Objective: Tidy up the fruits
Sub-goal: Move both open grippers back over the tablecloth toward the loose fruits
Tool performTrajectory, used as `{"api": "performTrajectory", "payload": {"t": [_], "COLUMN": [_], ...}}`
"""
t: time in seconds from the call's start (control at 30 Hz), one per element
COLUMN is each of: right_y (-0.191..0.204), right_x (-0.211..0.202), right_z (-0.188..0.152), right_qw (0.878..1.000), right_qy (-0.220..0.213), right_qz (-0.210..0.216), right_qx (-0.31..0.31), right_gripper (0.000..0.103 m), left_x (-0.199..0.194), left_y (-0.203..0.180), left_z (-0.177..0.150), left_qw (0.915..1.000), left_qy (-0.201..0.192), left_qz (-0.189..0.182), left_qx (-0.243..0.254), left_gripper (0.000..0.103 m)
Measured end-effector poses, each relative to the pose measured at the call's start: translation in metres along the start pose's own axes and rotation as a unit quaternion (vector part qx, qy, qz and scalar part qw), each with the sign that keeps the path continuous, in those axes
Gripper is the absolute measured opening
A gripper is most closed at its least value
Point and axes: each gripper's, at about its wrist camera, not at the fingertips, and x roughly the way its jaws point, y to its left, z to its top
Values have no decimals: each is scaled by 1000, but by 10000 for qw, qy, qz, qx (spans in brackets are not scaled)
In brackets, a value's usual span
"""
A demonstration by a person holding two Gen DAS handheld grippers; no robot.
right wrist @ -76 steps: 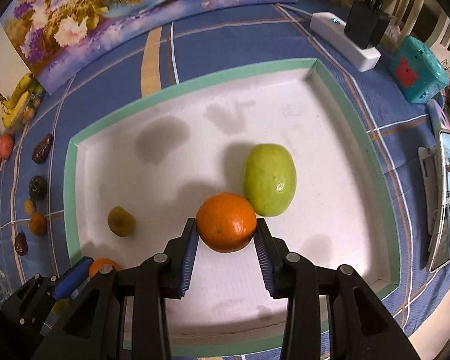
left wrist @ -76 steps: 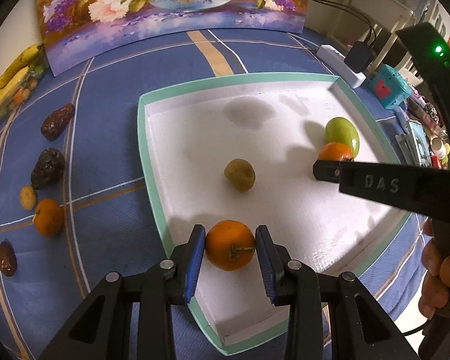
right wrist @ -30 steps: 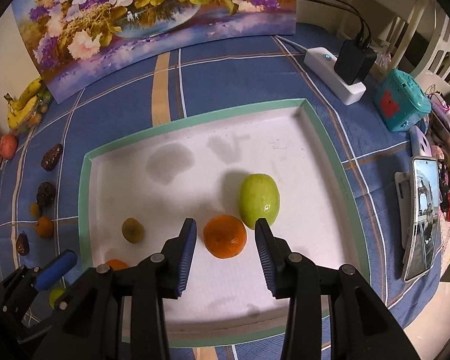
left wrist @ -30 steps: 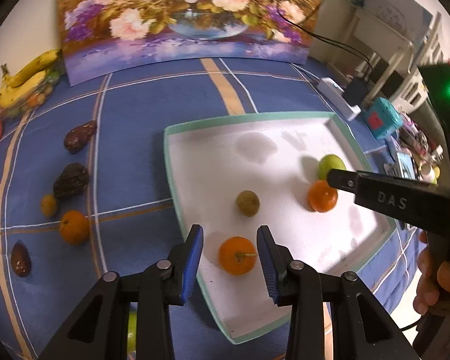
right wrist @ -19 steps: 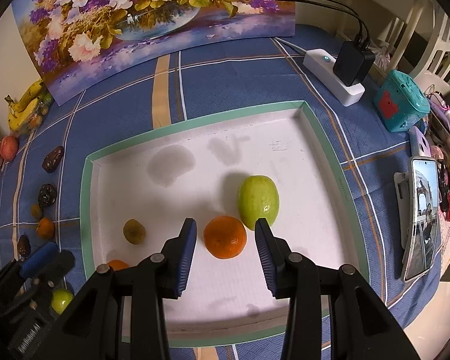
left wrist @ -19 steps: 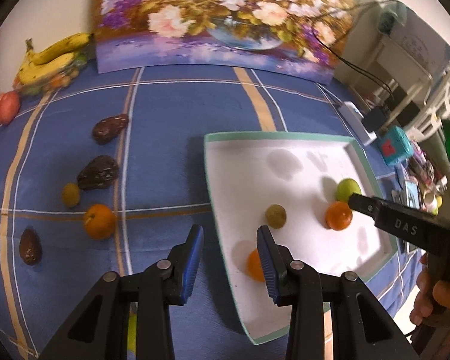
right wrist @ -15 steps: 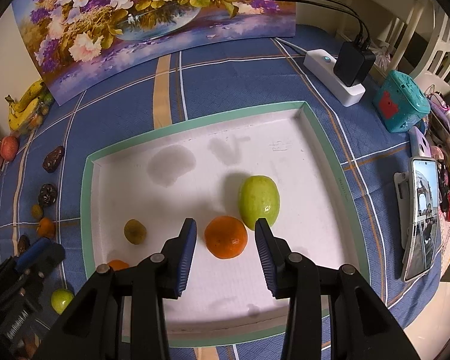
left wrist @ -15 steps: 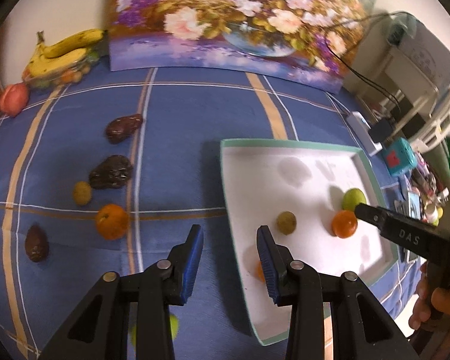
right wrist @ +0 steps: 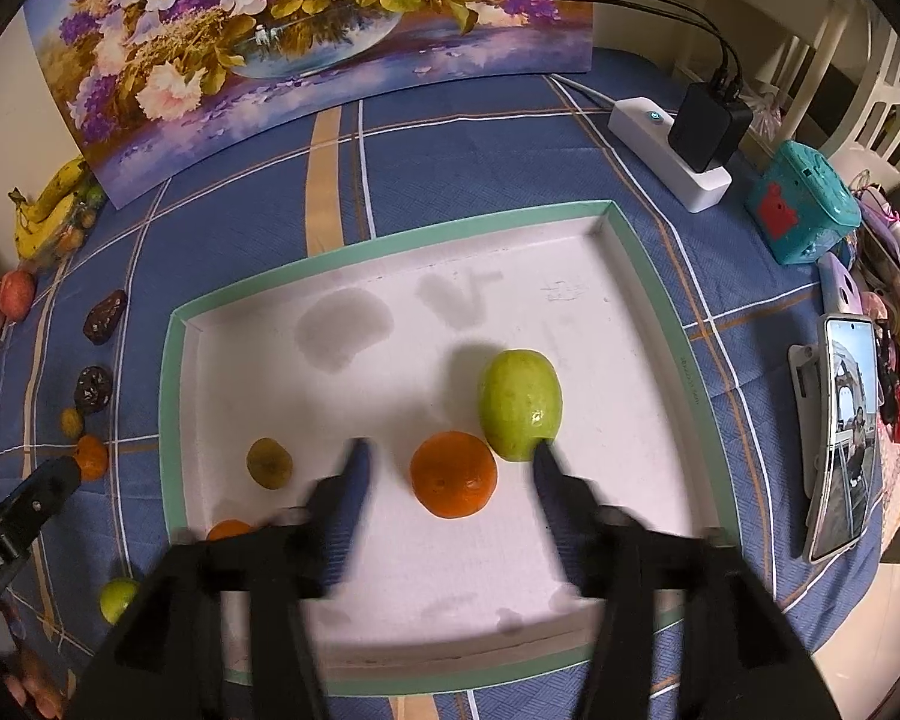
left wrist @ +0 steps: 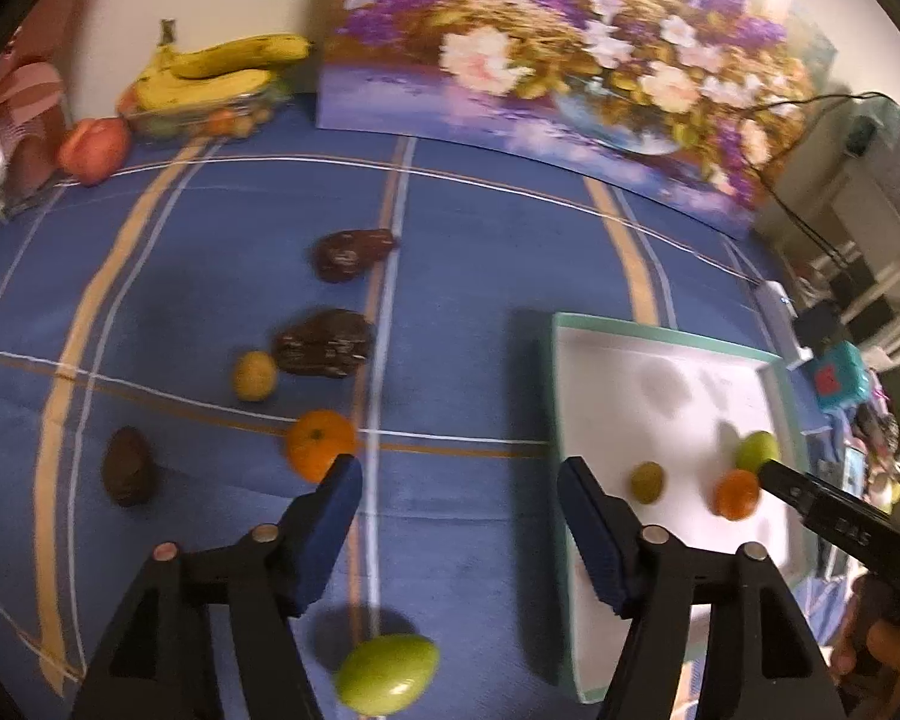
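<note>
Jaws of right gripper (right wrist: 447,456) motion-blurred

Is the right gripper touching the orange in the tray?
Apart. The right wrist view shows white tray floor between the orange and both fingers of the right gripper.
</note>
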Motion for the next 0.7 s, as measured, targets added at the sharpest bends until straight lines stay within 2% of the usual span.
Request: {"api": "performTrajectory", "payload": {"t": [0.07,0.23,0.33,0.7], "right_y": [-1,-1,-1,6], "right_x": [1,3,3,-3], "right_z": [0,-1,-1,0], "right_qw": [10000,10000,10000,9991], "right_qy": [-16,-47,-81,-407], "right_qz": [4,-18,33,78], "right_qx": [7,-14,-22,-130], "right_gripper": [66,77,82,83], "left_x": [1,1,-1,-8], "left_y": [4,15,21,26], "left_z": [1,3,4,5], "left_qw": [9999,9993,9987,9979], "left_qy": [-2,-69,-187,-438], "left_qz": [110,324,397,340], "left_qx": [-23,-171,-260,-327], "left_gripper": [75,89,102,103]}}
